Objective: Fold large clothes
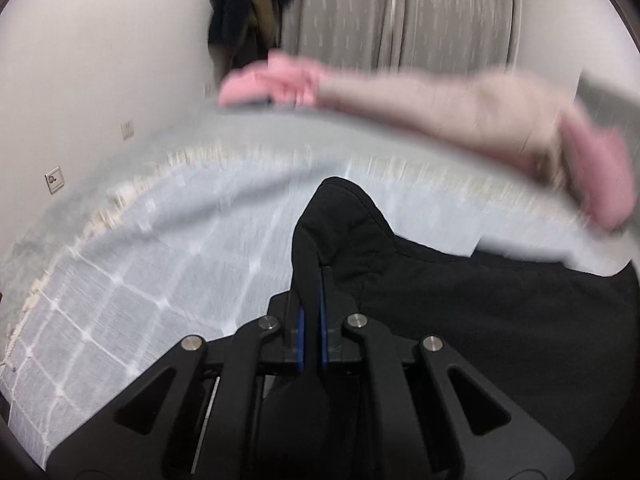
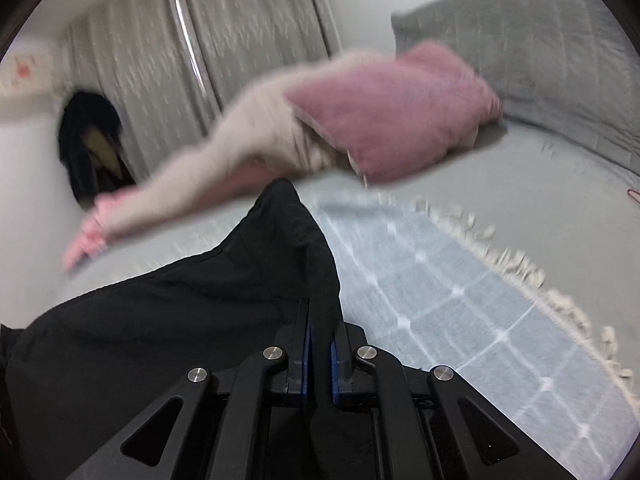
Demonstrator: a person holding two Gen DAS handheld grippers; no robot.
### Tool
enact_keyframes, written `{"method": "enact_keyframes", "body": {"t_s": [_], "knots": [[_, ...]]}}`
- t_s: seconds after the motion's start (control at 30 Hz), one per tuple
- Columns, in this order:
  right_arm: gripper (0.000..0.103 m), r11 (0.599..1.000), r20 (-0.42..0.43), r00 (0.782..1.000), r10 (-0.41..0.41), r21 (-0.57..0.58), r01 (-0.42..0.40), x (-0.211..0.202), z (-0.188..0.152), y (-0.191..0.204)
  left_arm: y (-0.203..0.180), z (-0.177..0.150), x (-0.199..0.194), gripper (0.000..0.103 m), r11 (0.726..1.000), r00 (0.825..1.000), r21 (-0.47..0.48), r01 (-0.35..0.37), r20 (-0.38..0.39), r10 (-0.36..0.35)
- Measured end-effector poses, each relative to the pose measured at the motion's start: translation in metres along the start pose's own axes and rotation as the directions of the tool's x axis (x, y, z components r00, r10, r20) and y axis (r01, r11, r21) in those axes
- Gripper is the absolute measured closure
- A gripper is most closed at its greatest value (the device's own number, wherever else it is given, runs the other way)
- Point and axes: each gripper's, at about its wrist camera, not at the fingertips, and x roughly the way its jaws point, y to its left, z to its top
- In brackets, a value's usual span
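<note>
A black garment (image 1: pixel 500 320) is held lifted above a pale blue checked blanket (image 1: pixel 160 264) with a fringed edge, which is spread over a grey bed (image 2: pixel 540 168). In the left wrist view, the left gripper (image 1: pixel 311 280) is seen closed on a bunched corner of the dark fabric, which rises in a peak between the jaws and spreads off to the right. In the right wrist view, the right gripper (image 2: pixel 320 320) is likewise clamped on another corner of the same garment, whose cloth falls away to the left. Both views are blurred, so motion is judged to be under way, probably a carry or shake-out ahead of a fold. For this step to be done well, the two pinched corners are best kept level and drawn apart until the edge between them is taut, so that the cloth is laid flat on the blanket without creases; the grips should be kept firm, since a slippery fabric may be pulled free by its own hanging weight. Beyond the blanket, a pink and beige garment (image 2: pixel 280 128) is seen lying across the bed, and it should be kept clear of the landing area. A grey pillow (image 2: pixel 520 40) is seen at the bedhead, and dark clothing (image 1: pixel 248 16) hangs beside the curtains (image 1: pixel 400 12). No brand, label or readable writing can be made out on anything.
</note>
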Motion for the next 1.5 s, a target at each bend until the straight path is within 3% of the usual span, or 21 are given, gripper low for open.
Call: {"method": "enact_keyframes", "body": {"t_s": [0.07,0.1,0.17,0.3,0.33,0.37,0.47,0.6,0.7,0.8,0.83,0.87,0.97,1.0,1.03,1.13,1.27,1.33,1.4,1.5], "knots": [[0.091,0.999,-0.122,0.992,-0.025,0.029,0.028,0.036,-0.014,-0.007,-0.001,-0.011,0.027,0.092,1.000,0.995,0.000,-0.012,-0.101,0.012],[0.090,0.999,-0.141,0.990,-0.019,0.048,0.026,0.041,-0.016,-0.010,0.003,-0.011,0.038,0.092,1.000,0.988,-0.012,-0.023,-0.155,0.021],[0.084,0.998,-0.147,0.989,-0.009,0.066,0.019,0.038,-0.013,-0.016,0.012,-0.007,0.040,0.079,0.998,0.984,-0.050,-0.043,-0.176,0.033],[0.071,0.997,-0.129,0.989,-0.070,0.025,0.073,0.018,-0.006,-0.015,0.017,0.003,0.011,0.061,0.995,0.988,-0.035,-0.091,-0.129,0.085],[0.067,0.996,-0.105,0.991,-0.084,0.004,0.085,0.006,-0.005,-0.011,0.015,0.005,0.000,0.050,0.996,0.991,-0.029,-0.088,-0.104,0.085],[0.061,0.997,-0.085,0.993,-0.082,-0.009,0.081,-0.002,-0.006,-0.005,0.010,0.006,-0.015,0.039,0.997,0.995,-0.031,-0.064,-0.074,0.061],[0.043,1.000,-0.038,0.999,-0.006,-0.030,0.005,-0.028,-0.013,0.027,-0.009,0.001,-0.045,0.024,0.999,0.999,-0.020,0.045,-0.029,-0.046],[0.037,0.976,-0.112,0.983,0.147,-0.143,-0.162,-0.045,-0.041,0.094,-0.047,-0.029,-0.059,0.021,0.979,0.980,0.093,0.181,-0.098,-0.172],[0.037,0.953,-0.173,0.971,0.165,-0.227,-0.202,-0.049,-0.067,0.119,-0.040,-0.056,-0.044,0.021,0.985,0.978,0.118,0.130,-0.179,-0.108],[0.037,0.977,-0.213,0.977,0.028,-0.203,-0.072,-0.042,-0.082,0.073,0.008,-0.078,-0.047,0.021,0.994,0.978,0.068,0.083,-0.197,-0.068],[0.037,0.982,-0.220,0.974,-0.046,-0.189,0.003,-0.041,-0.087,0.047,0.017,-0.081,-0.053,0.019,0.996,0.981,0.078,0.043,-0.192,-0.028],[0.037,0.985,-0.218,0.973,-0.081,-0.166,0.045,-0.042,-0.090,0.025,0.028,-0.085,-0.057,0.010,0.994,0.979,0.103,-0.023,-0.200,0.043],[0.037,0.985,-0.200,0.965,-0.170,-0.047,0.164,-0.069,-0.097,-0.040,0.058,-0.096,-0.070,0.007,0.997,0.969,0.042,-0.060,-0.236,0.068],[0.034,0.977,-0.213,0.955,-0.208,-0.010,0.211,-0.077,-0.097,-0.052,0.066,-0.099,-0.078,0.007,0.999,0.967,-0.001,-0.053,-0.250,0.051],[0.028,0.977,-0.221,0.956,-0.193,0.051,0.209,-0.087,-0.097,-0.062,0.072,-0.101,-0.089,0.008,0.998,0.965,-0.042,-0.047,-0.259,0.035],[0.027,0.972,-0.207,0.974,-0.092,0.194,0.133,-0.115,-0.105,-0.083,0.071,-0.107,-0.126,0.008,0.996,0.973,-0.088,-0.006,-0.229,-0.014],[0.027,0.967,-0.208,0.977,-0.037,0.239,0.087,-0.137,-0.111,-0.086,0.055,-0.127,-0.165,0.007,0.991,0.977,-0.118,0.057,-0.200,-0.080],[0.027,0.967,-0.200,0.980,0.005,0.251,0.047,-0.147,-0.111,-0.081,0.051,-0.130,-0.168,0.007,0.981,0.957,-0.167,0.103,-0.251,-0.143],[0.027,0.974,-0.181,0.983,0.014,0.224,0.028,-0.161,-0.114,-0.073,0.048,-0.136,-0.172,0.007,0.952,0.928,-0.231,0.199,-0.268,-0.259],[0.027,0.991,-0.146,0.989,-0.014,0.130,0.033,-0.176,-0.117,-0.050,0.046,-0.142,-0.175,0.007,0.929,0.911,-0.279,0.245,-0.262,-0.319]]}}
